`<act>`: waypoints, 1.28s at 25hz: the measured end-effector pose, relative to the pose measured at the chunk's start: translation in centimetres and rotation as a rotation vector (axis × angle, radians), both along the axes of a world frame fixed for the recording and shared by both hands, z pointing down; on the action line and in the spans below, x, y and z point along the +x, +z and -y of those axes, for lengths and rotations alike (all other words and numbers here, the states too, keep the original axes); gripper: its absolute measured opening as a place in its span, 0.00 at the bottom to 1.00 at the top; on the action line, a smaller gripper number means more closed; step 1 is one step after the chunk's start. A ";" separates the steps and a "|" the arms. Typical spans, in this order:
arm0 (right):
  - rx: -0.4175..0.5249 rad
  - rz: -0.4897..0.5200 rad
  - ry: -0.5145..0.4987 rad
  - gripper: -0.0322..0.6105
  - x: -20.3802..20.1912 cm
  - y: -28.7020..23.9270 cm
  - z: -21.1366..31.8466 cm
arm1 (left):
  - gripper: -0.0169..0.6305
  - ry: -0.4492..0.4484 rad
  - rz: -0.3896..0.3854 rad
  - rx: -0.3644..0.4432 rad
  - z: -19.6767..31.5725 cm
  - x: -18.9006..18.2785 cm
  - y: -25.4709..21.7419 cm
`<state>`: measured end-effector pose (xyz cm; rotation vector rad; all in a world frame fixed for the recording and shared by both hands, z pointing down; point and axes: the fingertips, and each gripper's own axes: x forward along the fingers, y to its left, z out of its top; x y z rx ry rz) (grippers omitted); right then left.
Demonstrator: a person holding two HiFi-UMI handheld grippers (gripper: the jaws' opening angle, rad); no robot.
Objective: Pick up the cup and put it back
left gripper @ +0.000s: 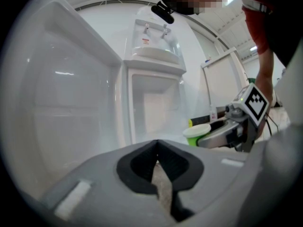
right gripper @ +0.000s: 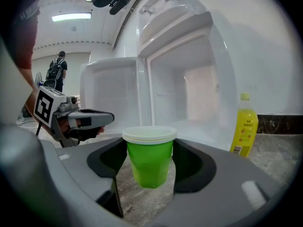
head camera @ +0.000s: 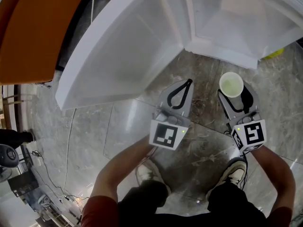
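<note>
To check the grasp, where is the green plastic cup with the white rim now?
Head view, right side: the green plastic cup is clamped in the right gripper, off the marble floor, just before the open white cabinet.

Held upright, off the ground: green plastic cup [right gripper: 149, 162] w/ pale rolled rim.
Tapered body, wider at top, bright green outside, paler inside; looks empty in head view. Sits btwn jaws of right claw [right gripper: 150, 150], pads pressing its sides just below rim, base hanging free over grey marble floor [right gripper: 142, 202]. Mouth up, no visible tilt. Open white fridge [right gripper: 189, 79] stands beyond it, not touching.
</note>
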<state>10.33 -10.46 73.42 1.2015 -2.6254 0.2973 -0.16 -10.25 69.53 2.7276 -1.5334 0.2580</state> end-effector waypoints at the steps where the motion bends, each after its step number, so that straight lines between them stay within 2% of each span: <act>1: 0.002 0.000 0.000 0.52 0.0 0.0 0.1 | 0.03 0.001 0.000 0.002 0.0 0.0 0.0; 15: -0.003 -0.001 0.042 0.52 1.1 0.9 2.2 | 0.03 0.001 -0.006 -0.026 0.3 0.2 0.9; 32: 0.042 0.044 0.137 0.52 2.1 -1.5 10.3 | 0.03 -0.027 -0.023 -0.061 1.1 -0.5 2.6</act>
